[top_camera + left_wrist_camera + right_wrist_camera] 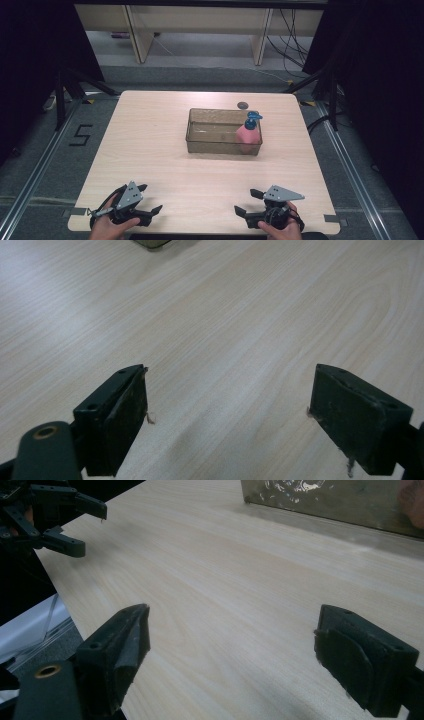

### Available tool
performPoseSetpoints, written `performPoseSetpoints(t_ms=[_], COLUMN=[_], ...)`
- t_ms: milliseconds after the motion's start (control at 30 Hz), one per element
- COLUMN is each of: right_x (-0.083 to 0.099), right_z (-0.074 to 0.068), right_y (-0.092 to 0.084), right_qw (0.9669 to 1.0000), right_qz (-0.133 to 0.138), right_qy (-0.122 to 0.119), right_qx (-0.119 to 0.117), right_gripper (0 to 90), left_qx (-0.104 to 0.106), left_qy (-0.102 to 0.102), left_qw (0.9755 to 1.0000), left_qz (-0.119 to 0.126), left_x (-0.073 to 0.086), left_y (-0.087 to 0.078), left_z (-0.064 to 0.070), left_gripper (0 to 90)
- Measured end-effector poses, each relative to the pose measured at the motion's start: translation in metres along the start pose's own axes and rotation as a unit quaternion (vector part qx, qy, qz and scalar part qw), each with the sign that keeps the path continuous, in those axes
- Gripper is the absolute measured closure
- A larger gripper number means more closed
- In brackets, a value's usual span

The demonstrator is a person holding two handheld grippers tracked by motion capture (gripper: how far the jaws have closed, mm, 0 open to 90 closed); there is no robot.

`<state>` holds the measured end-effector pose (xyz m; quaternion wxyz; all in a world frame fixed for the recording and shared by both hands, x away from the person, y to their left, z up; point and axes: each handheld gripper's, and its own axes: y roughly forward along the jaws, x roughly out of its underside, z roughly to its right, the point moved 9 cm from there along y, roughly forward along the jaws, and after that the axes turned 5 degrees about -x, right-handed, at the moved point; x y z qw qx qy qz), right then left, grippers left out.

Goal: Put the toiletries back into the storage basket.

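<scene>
Pale wood grain covers the table (165, 150), and both tools rest at its near edge because the work has not started: the left tool (150, 200) sits at about 7 o'clock and the right tool (248, 202) at about 5 o'clock, each held low in a hand. In its own view the left tool (227, 410) has its jaws spread wide with bare wood between them, gripping nothing. The right tool (230, 650) is likewise wide open and empty. Starting open makes sense, since either could close around something without a pause to spread first.

The thing they seem meant for is the pink bottle (248, 134) with a blue pump top, standing upright inside the clear tub (210, 145) at the middle of the table. Within the tub it sits at 3 o'clock, against the right end wall, which leaves the rest of the tub bare. That spot puts it closer to the right tool, so I judge that hand the likelier one to reach, while the left could steady the tub. A small dark round spot (243, 105) lies on the table just beyond the tub at 12 o'clock; what it is I cannot tell
</scene>
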<state>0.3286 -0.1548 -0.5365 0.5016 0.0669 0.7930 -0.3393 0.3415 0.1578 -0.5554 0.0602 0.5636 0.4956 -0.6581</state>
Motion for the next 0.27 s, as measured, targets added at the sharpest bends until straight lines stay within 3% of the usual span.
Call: performPoseSetpoints(t_ms=[267], right_x=[0.0004], right_z=[-0.0031], right_y=[0.0011], right_qw=[0.9999], right_qz=[-0.001], right_qy=[0.008], right_qx=[-0.010], right_gripper=[15.6], left_qx=[0.002], left_qy=[0.000], left_qw=[1.0000], left_qz=[0.001], left_x=[-0.0003], left_y=[0.0000], left_z=[-0.0001], left_gripper=[15.1])
